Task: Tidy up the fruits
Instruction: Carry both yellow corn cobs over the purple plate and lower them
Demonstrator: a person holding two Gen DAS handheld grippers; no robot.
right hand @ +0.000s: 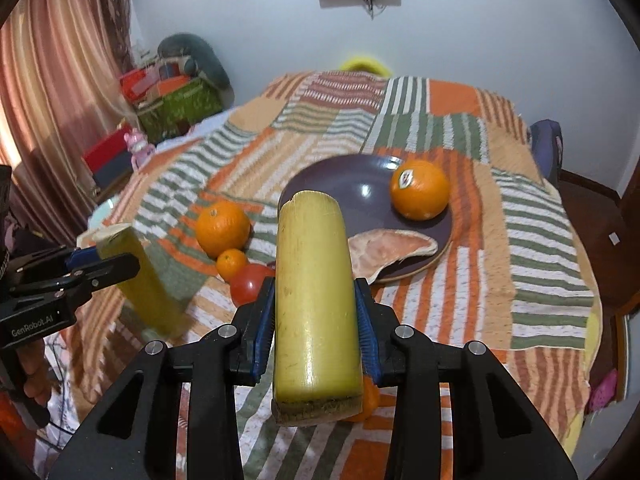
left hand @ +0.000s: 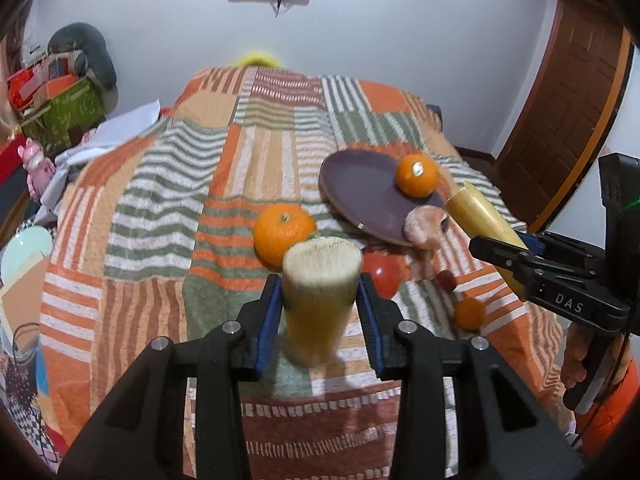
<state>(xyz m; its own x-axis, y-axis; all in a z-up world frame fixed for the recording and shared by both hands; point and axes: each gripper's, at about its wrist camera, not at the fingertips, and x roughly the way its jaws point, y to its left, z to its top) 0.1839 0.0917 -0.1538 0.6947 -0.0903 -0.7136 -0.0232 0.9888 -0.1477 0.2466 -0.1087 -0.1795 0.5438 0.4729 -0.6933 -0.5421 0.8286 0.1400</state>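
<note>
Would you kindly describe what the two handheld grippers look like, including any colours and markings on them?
Both are matte black plastic frames with cut-out openings and silver screw heads. The left gripper and right gripper each carry blue ridged pads on their fingers. From the side, the right one reads "DAS" in white, the left one "GenRobot.AI". An orange sleeve shows behind the right gripper's handle.

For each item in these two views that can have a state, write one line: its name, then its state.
left gripper: shut on a yellow stalk piece, lifted
right gripper: shut on a second yellow stalk piece, lifted
purple plate: on the blanket, partly filled
stickered orange: on the plate
peel piece: draped over the plate rim
large orange: off the plate
red fruit: off the plate
</note>
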